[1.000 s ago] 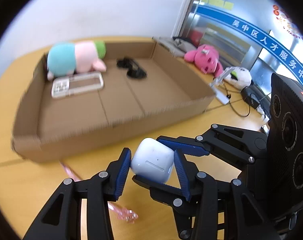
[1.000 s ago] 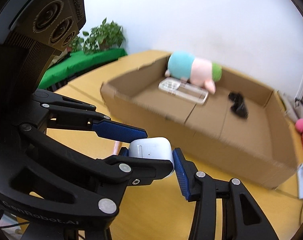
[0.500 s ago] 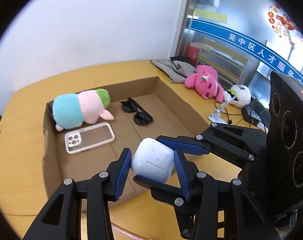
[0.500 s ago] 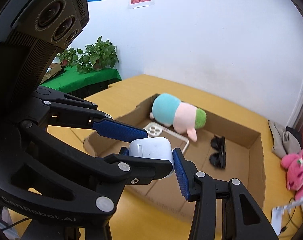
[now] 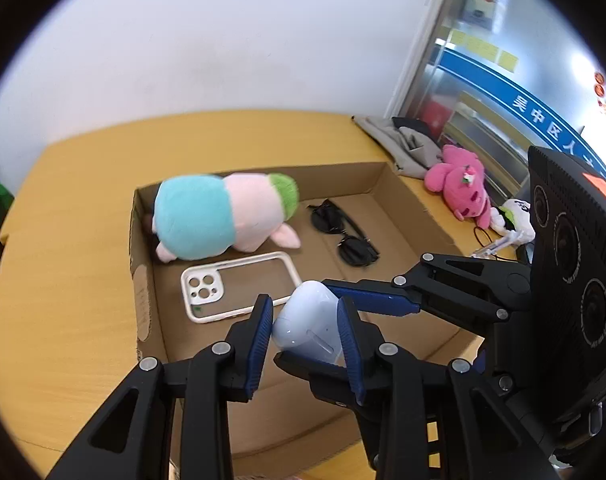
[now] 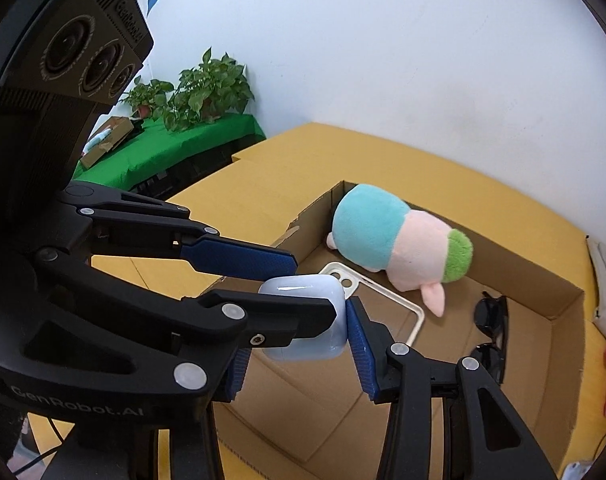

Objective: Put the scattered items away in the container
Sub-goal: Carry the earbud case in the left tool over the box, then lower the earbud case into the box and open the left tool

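A white earbud case [image 5: 307, 320] [image 6: 303, 290] hangs above the near part of the open cardboard box [image 5: 141, 280] [image 6: 543, 364]. Both grippers grip it crosswise. My left gripper [image 5: 305, 330] has its blue pads on the case's sides, its jaws are closing, and the case sits tilted between them. My right gripper [image 6: 299, 360] is shut on the same case from the other side. Inside the box lie a teal, pink and green plush [image 5: 215, 216] [image 6: 391, 240], a clear phone case [image 5: 239, 280] [image 6: 419, 316] and black sunglasses [image 5: 343, 232] [image 6: 491, 328].
The box rests on a yellow table [image 5: 63, 280]. To the right of the box lie a pink plush [image 5: 459, 188], a white toy [image 5: 515, 212] and grey clothing [image 5: 407, 144]. Potted plants [image 6: 207, 88] stand on a green-covered table beyond the left edge.
Both grippers carried the earbud case up and forward, from in front of the box's near wall to over its inside. The case now sits tilted between the left pads, which stand closer together.
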Action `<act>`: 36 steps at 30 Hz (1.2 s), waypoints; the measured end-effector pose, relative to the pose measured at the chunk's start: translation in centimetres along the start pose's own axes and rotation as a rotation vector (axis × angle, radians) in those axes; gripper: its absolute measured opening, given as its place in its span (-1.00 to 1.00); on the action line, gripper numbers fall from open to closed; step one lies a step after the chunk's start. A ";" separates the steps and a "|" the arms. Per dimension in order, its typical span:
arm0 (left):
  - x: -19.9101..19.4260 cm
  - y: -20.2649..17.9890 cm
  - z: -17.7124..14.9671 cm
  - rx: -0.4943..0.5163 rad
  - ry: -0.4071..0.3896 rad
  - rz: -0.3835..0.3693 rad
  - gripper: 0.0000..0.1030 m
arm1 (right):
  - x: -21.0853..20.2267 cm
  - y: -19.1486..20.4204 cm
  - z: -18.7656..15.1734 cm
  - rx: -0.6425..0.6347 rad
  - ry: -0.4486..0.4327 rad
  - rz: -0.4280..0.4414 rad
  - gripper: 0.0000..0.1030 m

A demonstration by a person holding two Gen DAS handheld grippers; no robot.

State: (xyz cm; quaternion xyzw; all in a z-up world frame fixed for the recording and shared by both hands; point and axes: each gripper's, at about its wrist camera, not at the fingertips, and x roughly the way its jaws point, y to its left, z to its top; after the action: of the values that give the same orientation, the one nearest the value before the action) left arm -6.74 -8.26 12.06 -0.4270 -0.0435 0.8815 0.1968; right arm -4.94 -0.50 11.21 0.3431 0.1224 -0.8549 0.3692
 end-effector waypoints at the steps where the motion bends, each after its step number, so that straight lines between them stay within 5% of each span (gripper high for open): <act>1: 0.4 0.6 0.0 -0.010 0.008 -0.004 -0.38 | 0.6 0.0 0.0 -0.001 0.008 0.003 -0.07; 18: 9.4 8.1 -2.4 -0.172 0.210 -0.031 -0.43 | 12.7 -2.3 -2.3 0.142 0.305 0.120 -0.07; 28: 10.7 8.7 -2.6 -0.209 0.246 0.037 -0.51 | 14.5 -2.9 -2.7 0.187 0.414 0.128 -0.05; 32: 8.9 8.3 -2.7 -0.223 0.199 0.076 -0.35 | 12.4 -3.1 -2.6 0.193 0.380 0.109 0.52; 36: 4.7 6.3 -3.0 -0.189 0.070 0.163 -0.09 | 7.0 -3.0 -2.8 0.182 0.248 0.043 0.80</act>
State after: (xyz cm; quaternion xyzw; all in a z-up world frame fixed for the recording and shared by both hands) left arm -9.01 -12.53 5.11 -0.4764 -0.0847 0.8710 0.0846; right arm -9.19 -0.93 4.29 0.4807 0.0818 -0.8055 0.3368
